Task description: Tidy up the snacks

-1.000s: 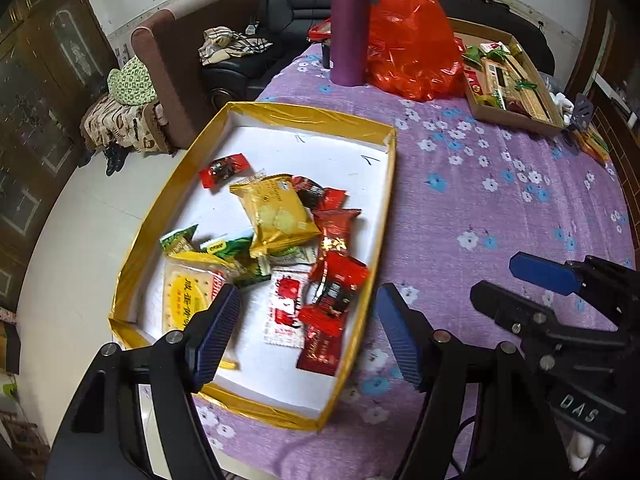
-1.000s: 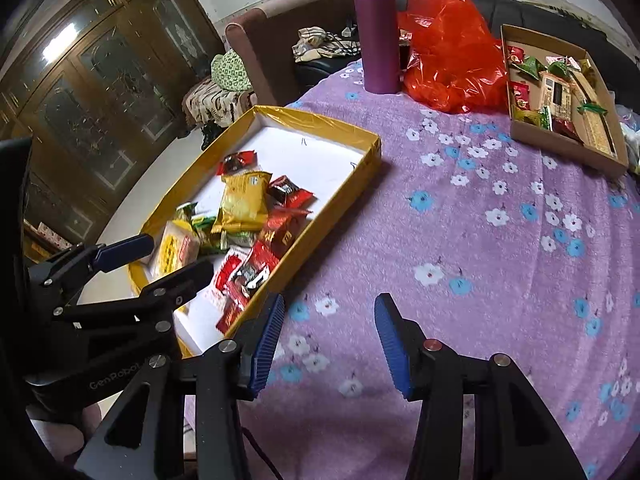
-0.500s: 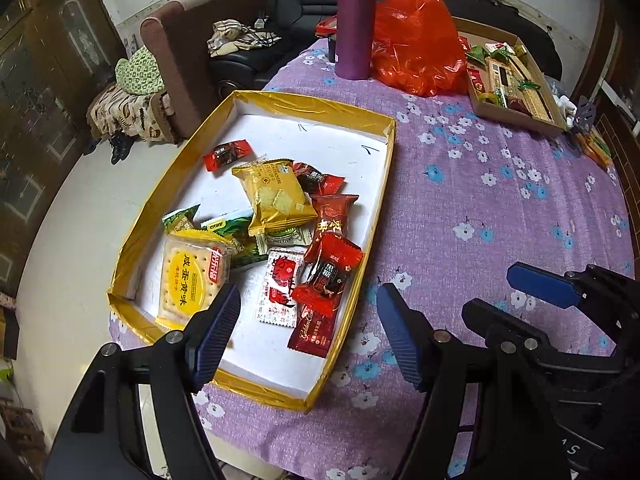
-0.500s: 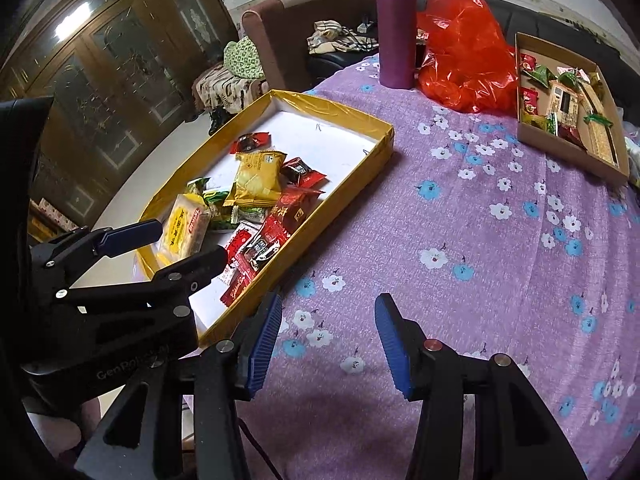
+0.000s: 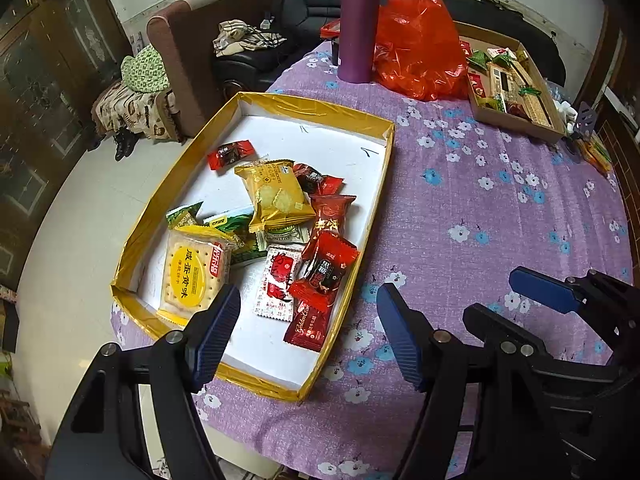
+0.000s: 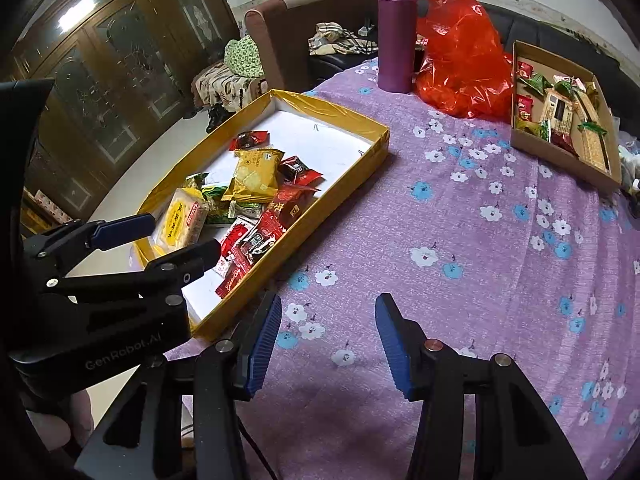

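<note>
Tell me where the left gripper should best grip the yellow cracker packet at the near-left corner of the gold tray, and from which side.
Probably from above, pinching across the short width of the yellow cracker packet. It lies flat, its near end close to the gold tray wall, its far end overlapping green packets. The open left gripper hovers just short of it.

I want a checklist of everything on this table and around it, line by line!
Surface: round table with purple flowered tablecloth.
Job's things: gold-edged tray holds a jumble of snack packets, including a yellow cracker pack; cardboard box holds sorted snacks.
Clutter: purple thermos, upright; red plastic bag beside it.
Grippers: left gripper open over the tray's near end; right gripper open above bare cloth; both empty.
Cables: nothing seen.
Surroundings: brown armchair, dark wooden cabinets.
</note>
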The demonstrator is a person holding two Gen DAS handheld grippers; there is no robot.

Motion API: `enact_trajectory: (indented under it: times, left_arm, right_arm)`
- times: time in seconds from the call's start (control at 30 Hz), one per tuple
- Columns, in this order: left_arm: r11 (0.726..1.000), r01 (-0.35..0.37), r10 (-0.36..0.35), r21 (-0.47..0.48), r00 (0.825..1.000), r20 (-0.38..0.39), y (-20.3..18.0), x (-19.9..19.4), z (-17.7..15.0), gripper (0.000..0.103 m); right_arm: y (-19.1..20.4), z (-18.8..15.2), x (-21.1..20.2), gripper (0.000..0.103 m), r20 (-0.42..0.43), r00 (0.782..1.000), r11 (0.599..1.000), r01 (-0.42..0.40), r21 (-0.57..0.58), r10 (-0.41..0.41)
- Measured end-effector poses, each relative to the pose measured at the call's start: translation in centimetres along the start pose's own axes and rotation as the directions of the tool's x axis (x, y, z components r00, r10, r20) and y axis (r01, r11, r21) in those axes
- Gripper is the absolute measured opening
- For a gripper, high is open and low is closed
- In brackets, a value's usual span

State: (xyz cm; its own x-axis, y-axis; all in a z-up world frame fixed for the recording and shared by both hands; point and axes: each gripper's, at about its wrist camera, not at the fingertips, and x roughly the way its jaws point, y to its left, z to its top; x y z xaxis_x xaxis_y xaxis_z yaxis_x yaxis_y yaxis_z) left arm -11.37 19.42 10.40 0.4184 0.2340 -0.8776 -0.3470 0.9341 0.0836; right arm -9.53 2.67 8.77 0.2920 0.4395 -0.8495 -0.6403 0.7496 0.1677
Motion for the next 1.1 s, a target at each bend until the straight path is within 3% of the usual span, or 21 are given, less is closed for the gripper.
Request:
enact_trajectory:
  times: [0.7,1.1]
  left_arm:
    - [1.0,-0.002,0.002,-0.004,0.998,0.061,-1.2,-1.9,0.3,0.071]
    - [1.0,0.009,-0.009,0.002,0.999,0.039,-1.7,-1.3,0.3,0.071]
  right_arm:
    - [-0.6,-0.1,-0.9,0.055,0.028,1.0,1.0,0.001,-0.018,0.0]
    - [-1.2,-0.2,-0.4,0.055,0.02,1.0,1.0,-0.001,-0.008,0.001]
